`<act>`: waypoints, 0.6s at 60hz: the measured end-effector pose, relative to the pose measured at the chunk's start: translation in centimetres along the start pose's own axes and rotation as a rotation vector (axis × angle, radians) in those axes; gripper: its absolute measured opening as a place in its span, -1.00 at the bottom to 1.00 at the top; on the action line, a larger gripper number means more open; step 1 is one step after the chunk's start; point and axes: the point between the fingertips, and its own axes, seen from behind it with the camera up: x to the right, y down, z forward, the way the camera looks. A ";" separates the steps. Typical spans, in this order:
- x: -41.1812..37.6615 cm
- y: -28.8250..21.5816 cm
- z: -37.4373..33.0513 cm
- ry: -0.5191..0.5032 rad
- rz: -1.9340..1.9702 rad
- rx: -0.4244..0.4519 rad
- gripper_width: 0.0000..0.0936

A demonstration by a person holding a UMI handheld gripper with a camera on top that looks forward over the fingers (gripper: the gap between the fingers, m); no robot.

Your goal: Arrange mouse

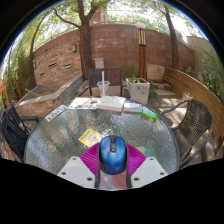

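Note:
A blue computer mouse (112, 153) with a dark centre strip sits between my gripper's two fingers, over the near part of a round glass table (60, 145). The pink pads (92, 159) press against both of its sides. My gripper (112, 160) is shut on the mouse. The mouse's rear end is hidden between the fingers, and I cannot tell whether it rests on the glass or is lifted off it.
On the table beyond the mouse lie a yellow item (90, 137), a white box (110, 103), a cup (103, 88) and a green thing (150, 113). Dark chairs stand at the left (14, 130) and at the right (196, 122). A brick wall (70, 55) and a tree lie beyond.

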 end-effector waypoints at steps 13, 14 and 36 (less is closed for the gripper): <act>4.3 9.7 3.8 0.017 -0.011 -0.147 0.01; 4.3 9.9 3.8 0.010 -0.007 -0.154 0.04; 3.0 5.8 -6.9 0.040 -0.057 -0.078 0.81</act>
